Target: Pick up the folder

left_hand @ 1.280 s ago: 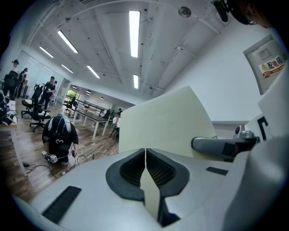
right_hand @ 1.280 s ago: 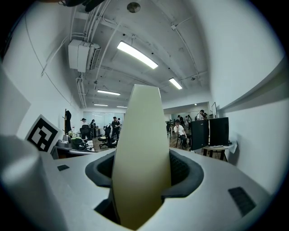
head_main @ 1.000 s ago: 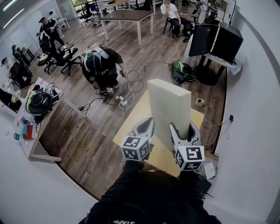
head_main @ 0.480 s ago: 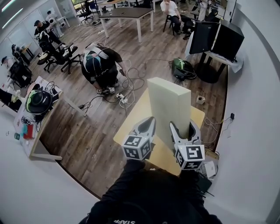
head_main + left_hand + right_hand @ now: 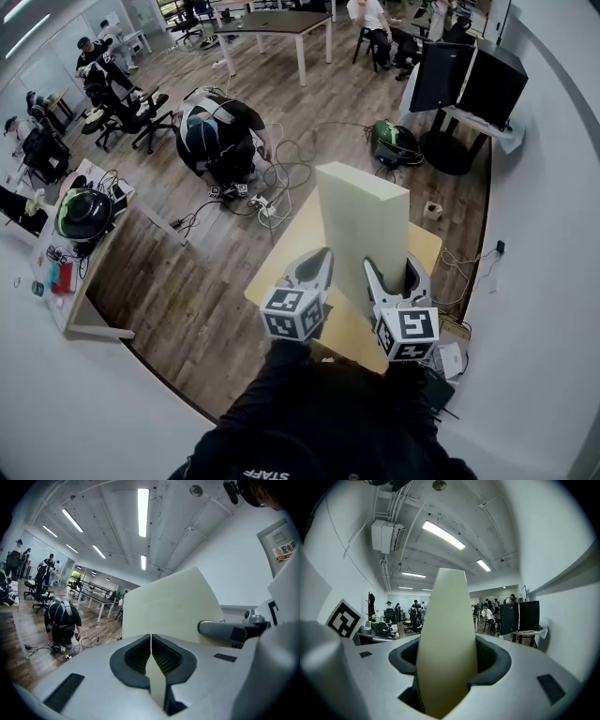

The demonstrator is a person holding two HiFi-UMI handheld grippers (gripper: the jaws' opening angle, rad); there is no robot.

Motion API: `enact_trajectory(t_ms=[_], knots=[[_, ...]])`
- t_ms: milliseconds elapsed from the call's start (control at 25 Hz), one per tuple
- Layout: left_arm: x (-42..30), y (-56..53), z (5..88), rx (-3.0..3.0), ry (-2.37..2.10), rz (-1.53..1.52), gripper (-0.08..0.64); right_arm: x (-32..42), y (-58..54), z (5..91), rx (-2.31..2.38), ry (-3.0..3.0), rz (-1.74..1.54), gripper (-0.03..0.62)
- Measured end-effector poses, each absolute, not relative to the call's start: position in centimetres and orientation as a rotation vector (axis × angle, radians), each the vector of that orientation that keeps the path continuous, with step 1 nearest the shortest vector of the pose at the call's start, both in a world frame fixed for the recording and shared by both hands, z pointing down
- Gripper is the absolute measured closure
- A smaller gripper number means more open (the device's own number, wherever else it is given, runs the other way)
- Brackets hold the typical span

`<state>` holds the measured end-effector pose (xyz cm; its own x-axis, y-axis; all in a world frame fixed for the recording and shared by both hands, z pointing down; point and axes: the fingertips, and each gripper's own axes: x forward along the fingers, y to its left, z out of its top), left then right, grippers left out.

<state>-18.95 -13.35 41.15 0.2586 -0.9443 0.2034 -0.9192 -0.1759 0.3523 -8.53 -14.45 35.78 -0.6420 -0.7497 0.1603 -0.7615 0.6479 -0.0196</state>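
- our sleeves (image 5: 319, 403): dark, at the bottom of the head view, running up to both tools.
- marker cubes: we see one on each tool, side by side just above the sleeves, the left (image 5: 292, 314) and the right (image 5: 406, 334).
- left gripper (image 5: 317, 270) (image 5: 151, 654): its jaws are pressed together on a thin cream edge of the folder. In its own view only a narrow strip shows between the dark pads.
- right gripper (image 5: 394, 279) (image 5: 447, 660): its jaws stand wide and clamp the thick, narrow side of the folder, which fills the gap between the pads.
- folder (image 5: 361, 225) (image 5: 168, 606) (image 5: 447, 620): cream and box-thick, it stands upright between our two tools and rises above both. Its lower end is hidden behind them, so we cannot tell whether it touches the table.
- table (image 5: 281, 262): small with a yellow top, directly below the folder and the tools.
- floor beyond: wood planks, where a person (image 5: 217, 131) crouches over a tangle of cables (image 5: 281, 178), and a green bag (image 5: 394, 145) lies further right.
- left side: a green helmet (image 5: 82, 216) sits on a desk (image 5: 89, 314).
- right side: two black monitors (image 5: 464, 80) on a stand by the wall.
- far end: a long table (image 5: 277, 23), with several people seated or standing around the room.
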Motion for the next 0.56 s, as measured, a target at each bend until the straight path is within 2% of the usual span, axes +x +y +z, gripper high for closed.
enact_trajectory(t_ms=[560], knots=[[-18.81,-13.67,41.23,2.147,-1.685,-0.081,0.520,-8.35,-14.65,35.97,1.273,-2.718,0.129,0.305]])
